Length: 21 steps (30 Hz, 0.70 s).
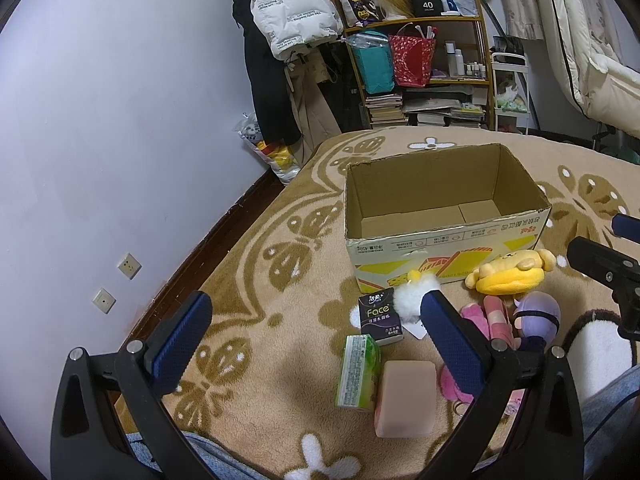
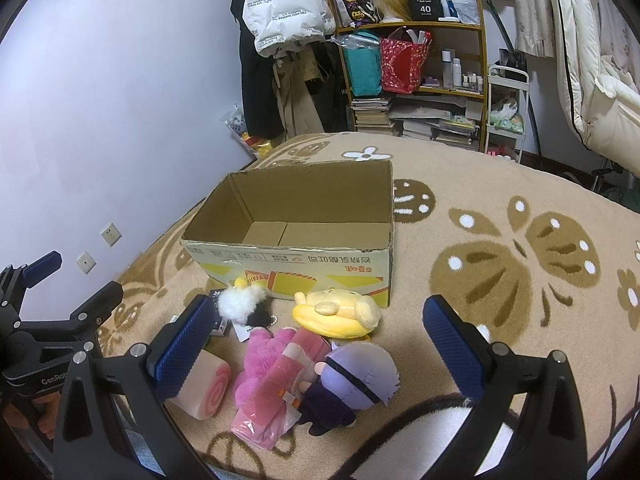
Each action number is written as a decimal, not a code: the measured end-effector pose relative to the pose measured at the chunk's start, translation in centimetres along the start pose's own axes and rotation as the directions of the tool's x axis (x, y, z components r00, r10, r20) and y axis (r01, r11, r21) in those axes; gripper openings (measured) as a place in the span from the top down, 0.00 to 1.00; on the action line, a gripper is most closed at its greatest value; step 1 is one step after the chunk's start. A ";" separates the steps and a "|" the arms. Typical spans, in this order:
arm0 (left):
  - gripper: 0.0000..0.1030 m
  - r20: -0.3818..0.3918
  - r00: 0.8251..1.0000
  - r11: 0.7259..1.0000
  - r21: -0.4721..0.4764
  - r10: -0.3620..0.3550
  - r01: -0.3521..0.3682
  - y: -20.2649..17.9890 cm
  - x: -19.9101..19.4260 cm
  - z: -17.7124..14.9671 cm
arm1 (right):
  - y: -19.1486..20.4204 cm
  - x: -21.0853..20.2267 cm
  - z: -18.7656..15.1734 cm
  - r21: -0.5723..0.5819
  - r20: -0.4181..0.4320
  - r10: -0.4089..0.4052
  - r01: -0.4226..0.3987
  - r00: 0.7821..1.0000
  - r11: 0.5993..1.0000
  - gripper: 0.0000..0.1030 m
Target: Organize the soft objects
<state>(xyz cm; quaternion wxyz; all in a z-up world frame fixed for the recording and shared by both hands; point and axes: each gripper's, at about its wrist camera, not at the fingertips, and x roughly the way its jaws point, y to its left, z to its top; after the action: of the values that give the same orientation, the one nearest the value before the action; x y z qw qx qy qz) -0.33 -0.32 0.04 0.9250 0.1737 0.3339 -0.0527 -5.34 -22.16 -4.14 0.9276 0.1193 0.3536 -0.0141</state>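
In the left wrist view, the left gripper (image 1: 316, 340) is hovering with its jaws spread wide and nothing between them, above the near part of the blanket (image 1: 256, 280). The box (image 1: 440, 236) is standing open and empty toward the far side of the blanket. Just in front of it the soft things are lying in a loose group: a white puff (image 1: 408, 300) touching the dark tissue pack (image 1: 380, 316), a green pack (image 1: 358, 374) beside a pink sponge (image 1: 406, 398), and further right the yellow plush (image 1: 512, 272) and the purple doll (image 1: 536, 316). In the right wrist view, the right gripper (image 2: 320, 348) is also standing wide and is carrying nothing; it is hanging over the pink plush (image 2: 260, 360), the pink bag (image 2: 280, 396) lying on it, and the purple doll (image 2: 352, 376), which is touching both. The yellow plush (image 2: 340, 314) is lying close to the box (image 2: 292, 256) wall. The left gripper (image 2: 48, 304) is showing at the left edge. I think the danger is the crowding: a grasp on the doll may also be catching the bag, so two things are lifting together and one is dropping outside the box. The fur is soft, so a shallow grip may be slipping. Also the two grippers are near, and they may be bumping each other.
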 end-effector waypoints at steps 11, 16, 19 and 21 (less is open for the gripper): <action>0.00 -0.001 1.000 1.000 0.005 0.000 0.000 0.0 0.0 0.1 | 0.0 0.4 -0.2 -0.001 -0.003 -0.002 0.002 1.000 1.000 0.00; 0.00 -0.001 1.000 1.000 0.006 -0.001 0.001 0.0 0.0 0.1 | 0.1 0.4 -0.1 0.000 -0.006 -0.002 0.002 1.000 1.000 0.00; 0.00 -0.002 1.000 1.000 0.008 0.000 0.000 0.0 0.0 0.1 | 0.1 0.6 -0.1 -0.001 -0.005 -0.002 0.002 1.000 1.000 0.00; 0.00 -0.002 1.000 1.000 0.010 -0.005 0.005 0.0 0.0 0.1 | 0.1 0.5 0.0 -0.002 -0.005 -0.003 0.003 1.000 1.000 0.00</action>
<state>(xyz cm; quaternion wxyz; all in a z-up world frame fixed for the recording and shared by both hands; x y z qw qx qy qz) -0.27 -0.39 0.10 0.9237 0.1776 0.3349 -0.0563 -4.97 -22.01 -4.46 0.9267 0.1180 0.3564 -0.0150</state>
